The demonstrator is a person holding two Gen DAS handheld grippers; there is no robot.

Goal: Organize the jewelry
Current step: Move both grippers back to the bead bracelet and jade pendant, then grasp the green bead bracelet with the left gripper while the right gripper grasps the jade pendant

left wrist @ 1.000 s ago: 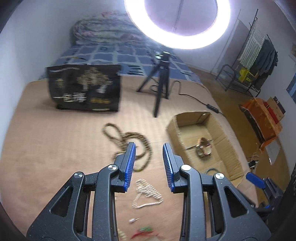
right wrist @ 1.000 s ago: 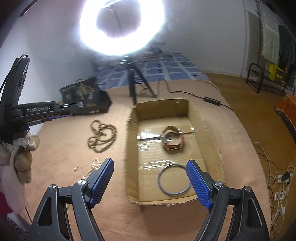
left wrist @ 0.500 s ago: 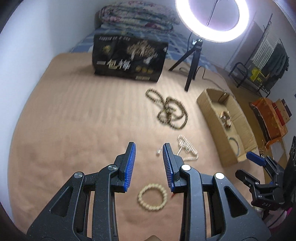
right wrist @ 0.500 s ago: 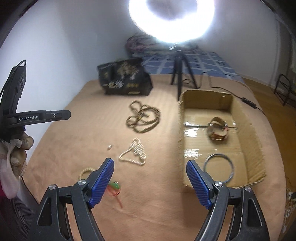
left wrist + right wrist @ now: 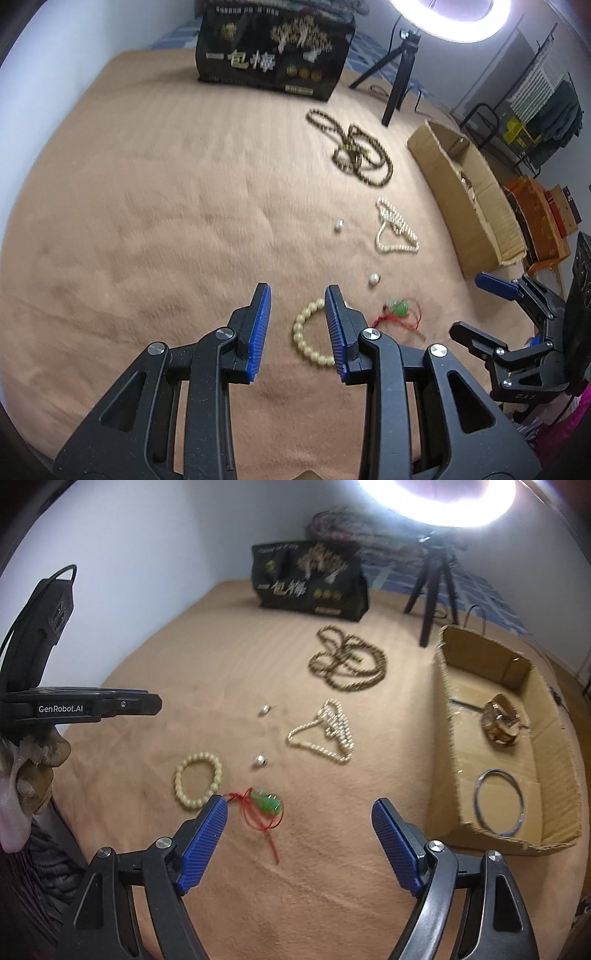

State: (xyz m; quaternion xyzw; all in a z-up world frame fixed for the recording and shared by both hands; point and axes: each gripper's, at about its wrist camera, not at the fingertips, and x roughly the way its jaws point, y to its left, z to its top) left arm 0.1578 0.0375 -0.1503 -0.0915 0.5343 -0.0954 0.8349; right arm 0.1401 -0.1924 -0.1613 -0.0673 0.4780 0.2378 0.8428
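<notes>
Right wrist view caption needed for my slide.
Open right gripper above green pendant; cardboard box already holds silver bangle.

- We read "GenRobot.AI" in white letters along the side of the left gripper [image 5: 79,705], seen in the right wrist view, well to the left of the black bag [image 5: 310,581].
- We see large pale Chinese characters on the front of the black bag [image 5: 273,48]; the first looks like "一" and the second like "包", while the third is too blurred for us to be sure.
- We make out small embossed letters on the right gripper [image 5: 517,397], far right of the black bag in the left wrist view, but we cannot read them with confidence.
</notes>
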